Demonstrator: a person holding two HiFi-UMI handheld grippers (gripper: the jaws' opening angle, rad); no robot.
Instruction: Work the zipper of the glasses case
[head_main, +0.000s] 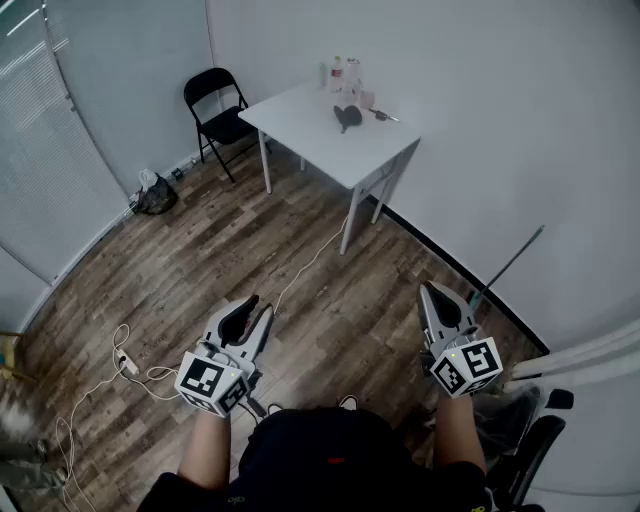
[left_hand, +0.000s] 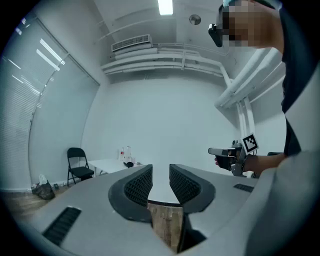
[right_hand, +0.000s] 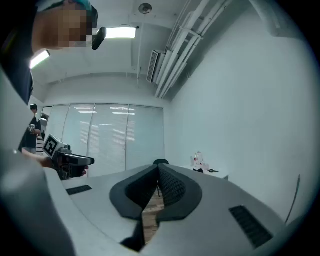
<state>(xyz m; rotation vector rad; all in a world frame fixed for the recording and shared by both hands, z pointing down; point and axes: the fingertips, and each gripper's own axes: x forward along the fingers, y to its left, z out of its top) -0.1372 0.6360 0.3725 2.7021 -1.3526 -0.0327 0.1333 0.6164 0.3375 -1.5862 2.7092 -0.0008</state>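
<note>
floor (head_main: 230, 250): grey-brown wood planks are covering the whole room.
walls (head_main: 480, 120): plain white walls are closing the far side and the right side, with a dark skirting line running along the foot.
glass partition (head_main: 60, 160): it is curving along the left side, with blinds hanging in it.
table (head_main: 300, 125): a white table is standing at the far end, close to the wall.
folding chair (head_main: 218, 110): a black one is standing just beside the table's left end.
person (head_main: 330, 460): someone in dark clothing is holding both grippers out level over the planks, well apart from the table.
left gripper (head_main: 262, 306): its jaws are standing a narrow gap apart, with nothing between them.
right gripper (head_main: 428, 289): its jaws are pressing together, gripping nothing.
bag (head_main: 157, 195): a dark bag is lying on the floor at the foot of the partition.
cable (head_main: 305, 262): a white cable is trailing over the planks from under the table toward the left gripper.
power strip (head_main: 128, 364): it is lying at the lower left, with more white cable looping round it.
glasses case (head_main: 347, 117): a small dark shape is lying on the table top toward the wall side, too small to show its zipper, and far from both grippers.
bottles (head_main: 345, 72): a few pale containers are standing at the table's far corner, just behind the case.
</note>
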